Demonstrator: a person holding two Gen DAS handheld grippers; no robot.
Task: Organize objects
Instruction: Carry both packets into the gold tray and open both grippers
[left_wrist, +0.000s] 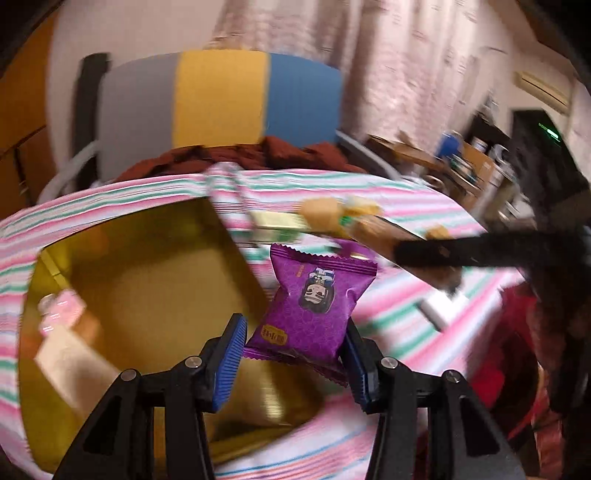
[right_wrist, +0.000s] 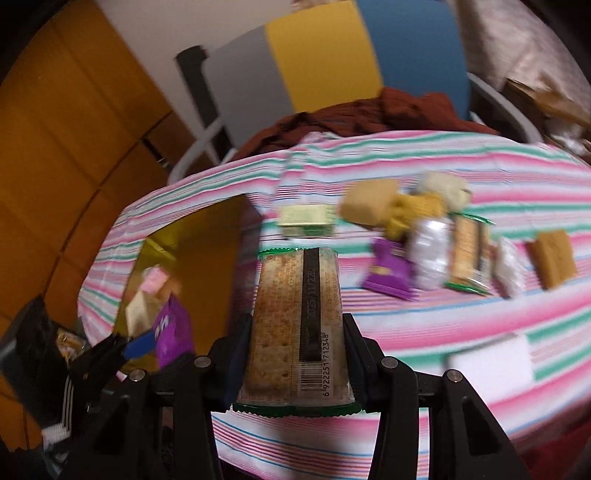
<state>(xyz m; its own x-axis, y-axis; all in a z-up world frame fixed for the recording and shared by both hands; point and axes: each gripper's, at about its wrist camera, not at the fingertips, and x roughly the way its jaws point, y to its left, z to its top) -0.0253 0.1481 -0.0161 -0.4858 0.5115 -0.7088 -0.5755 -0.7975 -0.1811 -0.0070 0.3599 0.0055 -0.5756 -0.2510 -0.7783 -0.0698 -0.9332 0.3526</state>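
The left hand-held gripper (left_wrist: 295, 354) clamps a purple foil snack packet (left_wrist: 314, 306) above the near edge of a shiny gold tray (left_wrist: 155, 280), while the right hand-held gripper (right_wrist: 295, 354) grips a clear green-edged cracker pack (right_wrist: 295, 325) over the striped pink-and-green cloth-covered counter (right_wrist: 424, 332), right of that tray.

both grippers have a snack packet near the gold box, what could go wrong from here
1. The left gripper pinches the purple packet only by its lower edges, over the gold box's corner; released now, it might land on the rim.
2. The right gripper brings the cracker packet toward the same box; the two could bump.
3. The views are motion-blurred, so a fast drop may miss.
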